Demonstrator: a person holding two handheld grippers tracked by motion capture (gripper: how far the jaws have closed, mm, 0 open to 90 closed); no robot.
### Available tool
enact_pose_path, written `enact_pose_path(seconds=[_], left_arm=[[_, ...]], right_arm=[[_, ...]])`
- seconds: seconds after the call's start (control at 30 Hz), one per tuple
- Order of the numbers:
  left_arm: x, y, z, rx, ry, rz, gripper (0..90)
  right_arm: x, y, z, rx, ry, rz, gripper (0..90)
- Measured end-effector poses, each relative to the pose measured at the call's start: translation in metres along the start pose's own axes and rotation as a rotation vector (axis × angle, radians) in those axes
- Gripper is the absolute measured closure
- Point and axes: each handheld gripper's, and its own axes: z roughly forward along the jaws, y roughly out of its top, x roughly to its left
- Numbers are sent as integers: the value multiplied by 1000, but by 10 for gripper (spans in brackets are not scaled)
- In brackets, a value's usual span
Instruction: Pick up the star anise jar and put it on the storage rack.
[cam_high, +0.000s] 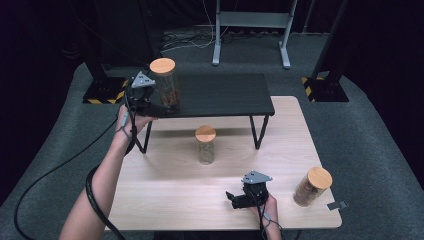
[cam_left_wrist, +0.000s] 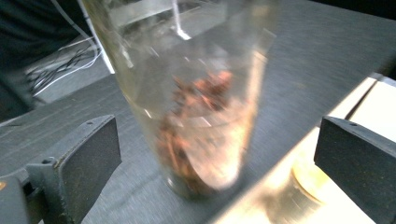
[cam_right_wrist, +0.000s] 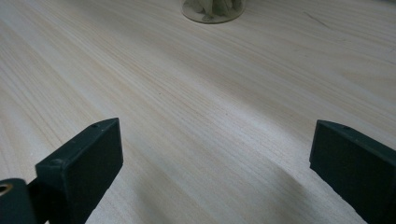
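Your left gripper (cam_high: 150, 102) sat at the front-left corner of the black shelf (cam_high: 225, 95), jaws spread wide. No earlier pic, so just the state: open, w/ the jar of reddish-brown bits (cam_high: 165, 86) standing between the jaws but not pinched. In the left gripper view that jar (cam_left_wrist: 196, 107) stood upright on the dark shelf top, blurred, w/ clear gaps to both pads, nothing pressing on the glass. It had a round wooden lid (cam_high: 162, 65).

Your right gripper (cam_high: 239, 199) lay low over the wooden table (cam_high: 165, 185), near the front edge, jaws also spread & holding nothing. Right gripper view showed bare wood grain between the pads, plus the base of a jar (cam_right_wrist: 212, 10) at the top edge.

The middle jar w/ pale contents (cam_high: 205, 145) stood on the table just in front of the shelf. A third jar (cam_high: 312, 186) stood near the table's right front corner, well apart from your right gripper.
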Motion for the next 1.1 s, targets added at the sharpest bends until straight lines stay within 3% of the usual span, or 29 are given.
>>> enact_pose_path(seconds=[0.07,0.23,0.53,0.73,0.9,1.0,1.1], left_arm=[[-5,-9,-6,1,-8,28,0],[-16,-35,-13,15,-35,46,0],[-35,-91,-5,95,-66,73,0],[-47,-148,9,176,-119,27,0],[-59,-198,18,261,-193,2,0],[-63,-223,18,281,-200,-32,0],[-65,-238,17,287,-200,-61,0]], right_arm=[[0,0,0,1,2,-1,20],[0,0,0,1,1,-2,20],[1,0,1,10,-1,-6,19],[1,0,1,6,-6,-9,19],[1,0,1,12,-2,-13,19],[2,0,1,14,-3,-15,19],[2,0,1,12,-8,-16,19]])
